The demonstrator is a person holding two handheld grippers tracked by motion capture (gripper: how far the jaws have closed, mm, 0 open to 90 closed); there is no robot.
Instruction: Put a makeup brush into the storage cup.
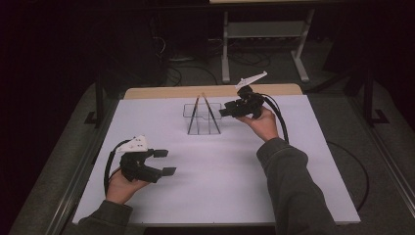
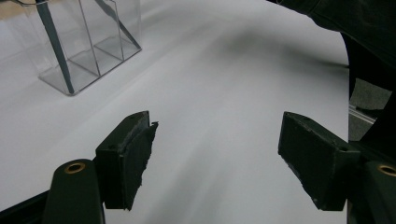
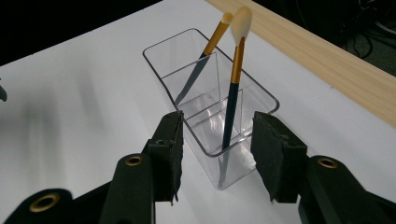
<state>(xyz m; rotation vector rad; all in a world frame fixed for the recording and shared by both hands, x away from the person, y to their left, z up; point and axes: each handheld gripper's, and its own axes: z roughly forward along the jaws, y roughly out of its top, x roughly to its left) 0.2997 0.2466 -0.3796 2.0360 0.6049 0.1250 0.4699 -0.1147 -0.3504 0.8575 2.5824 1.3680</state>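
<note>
Right tool [image 3: 217, 140] open, nothing gripped, pads [image 3: 173, 140] apart either side of the near end of the clear organizer [image 3: 187, 60], not pressing it. Near brush [image 3: 233, 88] standing tilted in the near compartment, directly beyond the gap; second brush [image 3: 210, 49] leaning in the compartment behind. Left tool [image 1: 161, 161] wide open, empty, held low at the near-left of the bench [image 1: 293, 161], well apart from the organizer. Risks, as judgement: sideways pull-back could catch the organizer's near wall with a pad and slide or tip it, since light clear plastic on smooth sheet probably offers little friction; clipping the near brush's handle could lever it out or knock both brushes together; sloppy retreat could drag the trailing cable [image 1: 281, 117] across the top of the brushes. Safest likely straight back and up. Bench: white, smooth, matte top, bare wooden strip [image 1: 210, 91] along the far edge. Beyond: dark room, grey carpet, metal table legs [image 1: 264, 44], loose cables on the floor.
</note>
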